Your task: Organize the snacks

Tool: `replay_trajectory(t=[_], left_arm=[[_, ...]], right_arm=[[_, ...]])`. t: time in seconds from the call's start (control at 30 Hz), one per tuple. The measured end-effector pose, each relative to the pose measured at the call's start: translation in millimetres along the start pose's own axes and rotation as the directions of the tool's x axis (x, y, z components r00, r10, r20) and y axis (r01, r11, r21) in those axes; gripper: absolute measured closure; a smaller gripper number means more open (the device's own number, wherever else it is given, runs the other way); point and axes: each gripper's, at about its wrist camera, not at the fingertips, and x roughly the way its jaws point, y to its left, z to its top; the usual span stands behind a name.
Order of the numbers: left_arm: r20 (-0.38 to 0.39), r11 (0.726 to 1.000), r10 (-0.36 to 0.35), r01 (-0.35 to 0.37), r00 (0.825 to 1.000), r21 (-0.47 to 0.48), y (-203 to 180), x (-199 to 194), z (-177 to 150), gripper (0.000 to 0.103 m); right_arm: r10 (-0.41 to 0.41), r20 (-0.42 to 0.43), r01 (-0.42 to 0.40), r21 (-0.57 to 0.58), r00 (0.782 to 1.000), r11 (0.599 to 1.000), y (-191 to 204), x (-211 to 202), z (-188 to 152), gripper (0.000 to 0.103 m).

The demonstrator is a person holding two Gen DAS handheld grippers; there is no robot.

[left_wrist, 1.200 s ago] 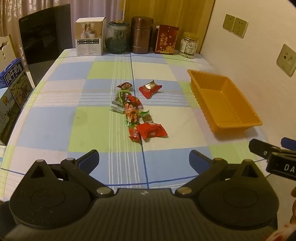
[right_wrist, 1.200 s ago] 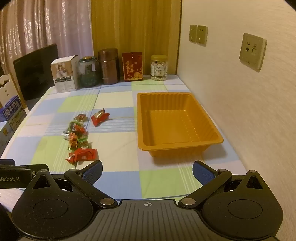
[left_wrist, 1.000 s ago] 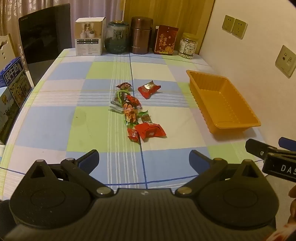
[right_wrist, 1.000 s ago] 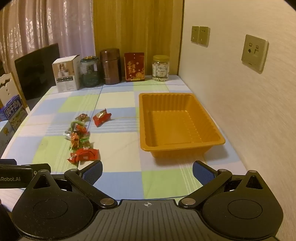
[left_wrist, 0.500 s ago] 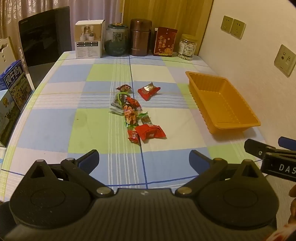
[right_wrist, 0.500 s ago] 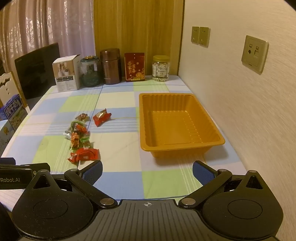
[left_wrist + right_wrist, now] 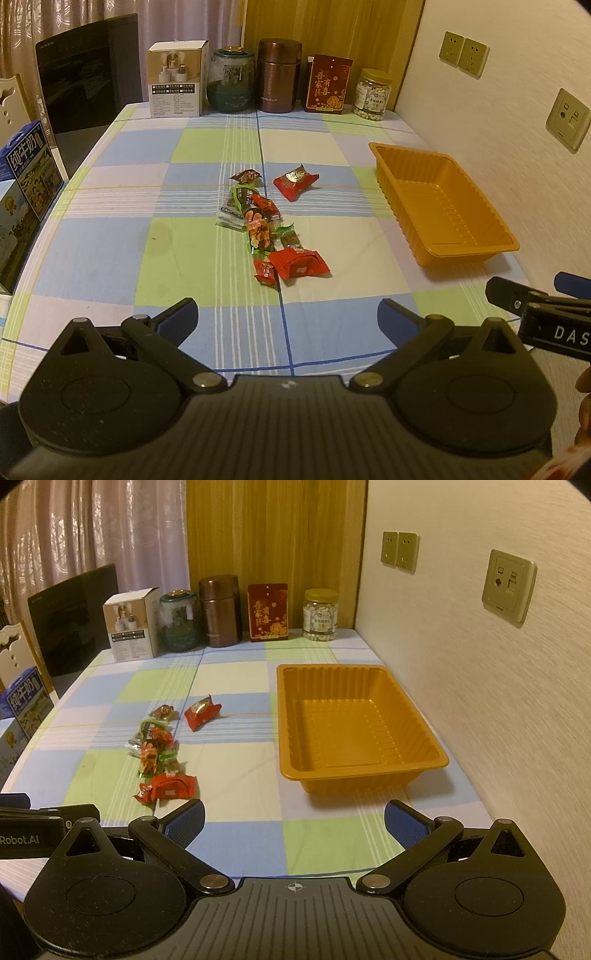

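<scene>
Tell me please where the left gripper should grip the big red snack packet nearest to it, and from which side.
Grip the red snack packet across its puffy middle, from above, with the open left gripper. It lies flat on the tablecloth, long side left to right, so the short span fits the jaws. A small red candy touches its left end; stay right of it.

Left wrist view: low over the near table edge, facing 12 o'clock along the snack line (image 7: 271, 225), tray (image 7: 417, 251) at 2 o'clock. Right wrist view: alongside, facing the tray (image 7: 291, 738), snacks (image 7: 159, 753) at 10 o'clock. Shared: checked tablecloth (image 7: 110, 240), far-edge jars.
</scene>
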Motion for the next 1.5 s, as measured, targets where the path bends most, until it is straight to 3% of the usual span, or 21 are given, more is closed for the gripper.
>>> replay_trajectory(t=[1.5], left_arm=[[0.005,1.000,-0.010,0.010,1.000,-0.003,-2.3,-1.4,1.0,0.000]], right_arm=[[-0.002,-0.006,0.002,0.003,1.000,1.000,-2.9,2.7,0.4,0.000]])
